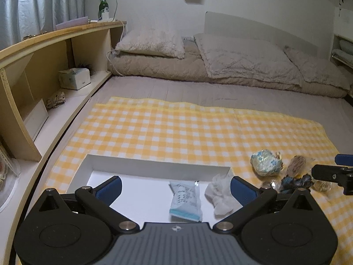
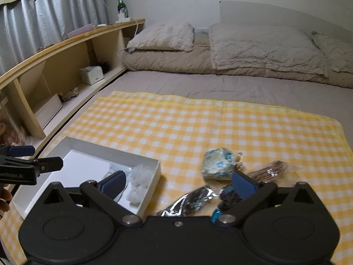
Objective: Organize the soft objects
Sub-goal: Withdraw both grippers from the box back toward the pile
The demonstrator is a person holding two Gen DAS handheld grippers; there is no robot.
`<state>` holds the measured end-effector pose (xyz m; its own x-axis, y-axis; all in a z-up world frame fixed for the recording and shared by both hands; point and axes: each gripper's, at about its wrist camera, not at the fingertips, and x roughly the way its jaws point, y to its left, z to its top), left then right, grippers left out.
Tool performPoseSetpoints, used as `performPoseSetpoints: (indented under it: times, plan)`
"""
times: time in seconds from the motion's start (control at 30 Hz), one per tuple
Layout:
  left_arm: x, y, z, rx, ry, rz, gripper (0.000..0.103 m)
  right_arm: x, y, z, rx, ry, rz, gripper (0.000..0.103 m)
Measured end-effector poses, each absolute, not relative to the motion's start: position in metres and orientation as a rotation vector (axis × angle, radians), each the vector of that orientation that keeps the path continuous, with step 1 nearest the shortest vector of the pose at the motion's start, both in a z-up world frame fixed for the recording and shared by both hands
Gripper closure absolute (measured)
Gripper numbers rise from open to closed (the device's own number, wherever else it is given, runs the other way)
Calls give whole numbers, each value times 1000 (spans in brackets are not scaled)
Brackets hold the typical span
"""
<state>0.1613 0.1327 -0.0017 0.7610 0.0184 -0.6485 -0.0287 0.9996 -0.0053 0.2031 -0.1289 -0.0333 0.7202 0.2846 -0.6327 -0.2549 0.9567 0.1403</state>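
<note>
— From the left hand's camera, what do you see?
— The left gripper [image 1: 176, 187] hangs over the white box [image 1: 152, 165] with its jaws spread wide, nothing between them. In the box lie a pale blue packet [image 1: 186, 201] and a white crumpled wad [image 1: 221, 195]. Right of the box, on the yellow checked cloth [image 1: 176, 128], sit a blue-flowered bundle [image 1: 265, 162] and some wrapped bits.
— And from the right hand's?
— The right gripper [image 2: 177, 184] is released too, empty, above the cloth between the box and the loose pile: the flowered bundle, a coil of brown cord [image 2: 268, 171], dark foil-wrapped pieces [image 2: 194, 201].
</note>
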Motion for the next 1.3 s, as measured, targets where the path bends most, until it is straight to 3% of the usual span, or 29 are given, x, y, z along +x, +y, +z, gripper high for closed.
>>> performPoseSetpoints:
  times: [0.47,1.3]
  plan:
    - [170,70,5,15,633,-89,0,208,-200,-28,85,669,150,0]
    - [199,-79,-72,179,847,-555,0,228,-258,-51,130,735,36,0]
